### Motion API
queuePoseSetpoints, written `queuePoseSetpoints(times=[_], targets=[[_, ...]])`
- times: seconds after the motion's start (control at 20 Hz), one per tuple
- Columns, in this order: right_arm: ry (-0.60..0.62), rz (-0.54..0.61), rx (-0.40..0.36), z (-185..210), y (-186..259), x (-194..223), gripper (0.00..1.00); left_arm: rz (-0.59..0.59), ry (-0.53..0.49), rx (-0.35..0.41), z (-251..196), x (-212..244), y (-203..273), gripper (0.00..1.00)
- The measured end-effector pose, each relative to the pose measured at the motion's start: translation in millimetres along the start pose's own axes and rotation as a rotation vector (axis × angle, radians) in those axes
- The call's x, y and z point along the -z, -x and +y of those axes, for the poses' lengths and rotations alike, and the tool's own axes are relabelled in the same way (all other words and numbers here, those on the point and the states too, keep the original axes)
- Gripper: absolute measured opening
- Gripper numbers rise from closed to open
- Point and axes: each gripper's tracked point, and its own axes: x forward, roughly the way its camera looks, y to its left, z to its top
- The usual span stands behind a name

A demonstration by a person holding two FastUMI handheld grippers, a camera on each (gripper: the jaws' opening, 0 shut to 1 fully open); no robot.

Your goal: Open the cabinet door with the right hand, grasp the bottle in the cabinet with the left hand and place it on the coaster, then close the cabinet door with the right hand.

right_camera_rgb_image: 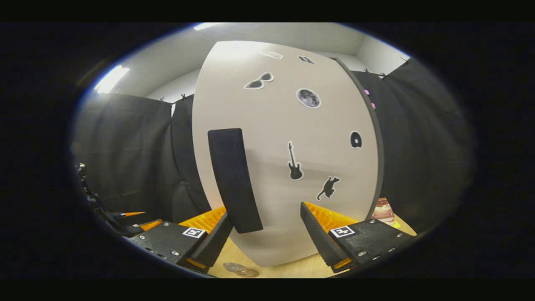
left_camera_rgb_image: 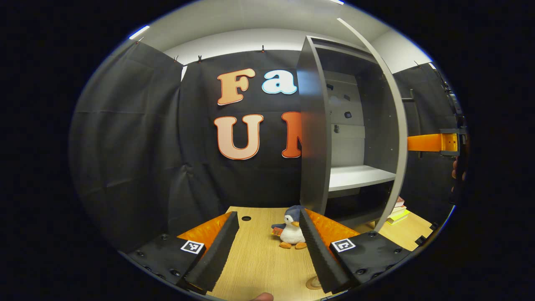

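Left gripper [left_camera_rgb_image: 267,246], tongs wide apart over the table [left_camera_rgb_image: 259,267], holding nothing, facing the cabinet [left_camera_rgb_image: 355,138] with its door [left_camera_rgb_image: 313,133] swung open; can't tell where the bottle sits. Right gripper [right_camera_rgb_image: 263,238], also spread, clamping nothing, parked at the door's black handle [right_camera_rgb_image: 234,179], contact hard to call. Looks like the door-open stage, so next calls for reaching in left-handed or pushing shut.

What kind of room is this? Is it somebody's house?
Probably not a real house: it looks like a staged booth. Black cloth hangs all round a wooden table holding a grey cabinet and a toy penguin.
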Motion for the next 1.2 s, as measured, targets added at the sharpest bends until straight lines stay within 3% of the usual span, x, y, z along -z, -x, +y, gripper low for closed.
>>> queuePoseSetpoints(times=[0.55, 0.8, 1.2], targets=[[0.026, -0.059, 0.047, 14, -33, -2, 0.93, 0.028, 0.046, 0.013, 29, 15, -47, 0.95], [0.120, -0.072, 0.128, 13, -42, 4, 0.94, 0.035, 0.058, 0.009, 38, 16, -59, 0.95], [0.087, -0.073, 0.166, 3, -60, 9, 0.95, 0.041, 0.072, 0.003, 45, 16, -64, 0.95]])
